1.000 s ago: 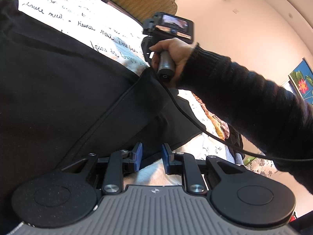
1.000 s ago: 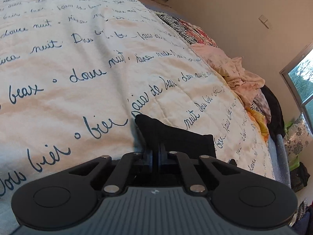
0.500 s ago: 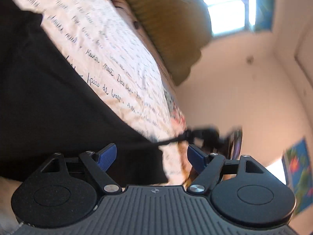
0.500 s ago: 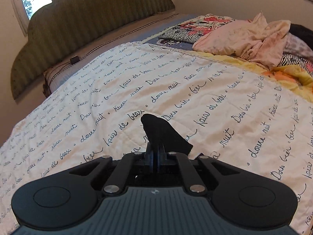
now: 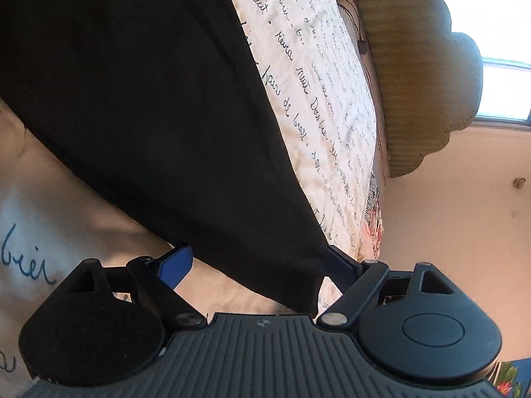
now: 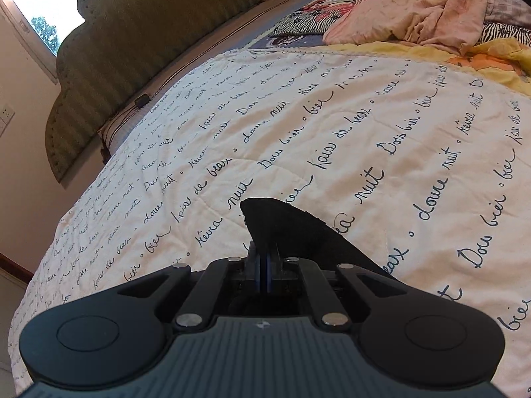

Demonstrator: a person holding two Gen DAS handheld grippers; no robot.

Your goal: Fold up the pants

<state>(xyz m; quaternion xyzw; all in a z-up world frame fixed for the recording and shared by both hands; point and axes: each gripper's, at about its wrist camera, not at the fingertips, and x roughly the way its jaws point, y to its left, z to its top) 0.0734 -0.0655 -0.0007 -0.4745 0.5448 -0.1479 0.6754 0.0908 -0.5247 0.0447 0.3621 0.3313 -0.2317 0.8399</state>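
The black pants (image 5: 139,99) lie spread on a white bedspread with blue script (image 5: 318,93). In the left wrist view my left gripper (image 5: 259,265) is open wide, and a corner of the pants reaches down between its blue fingers without being pinched. In the right wrist view my right gripper (image 6: 264,262) is shut on a fold of the black pants (image 6: 282,225), which sticks up in front of the fingers above the bedspread (image 6: 332,126).
A padded olive headboard (image 6: 149,39) stands at the bed's far end below a window (image 6: 39,3). A heap of pink, patterned and yellow clothes (image 6: 431,10) lies at the far right of the bed. The left wrist view shows the headboard (image 5: 418,76) and a bare wall.
My left gripper has opened wide and swung round, so the right hand has left its view. My right gripper has kept its hold on the fabric and turned toward the headboard.
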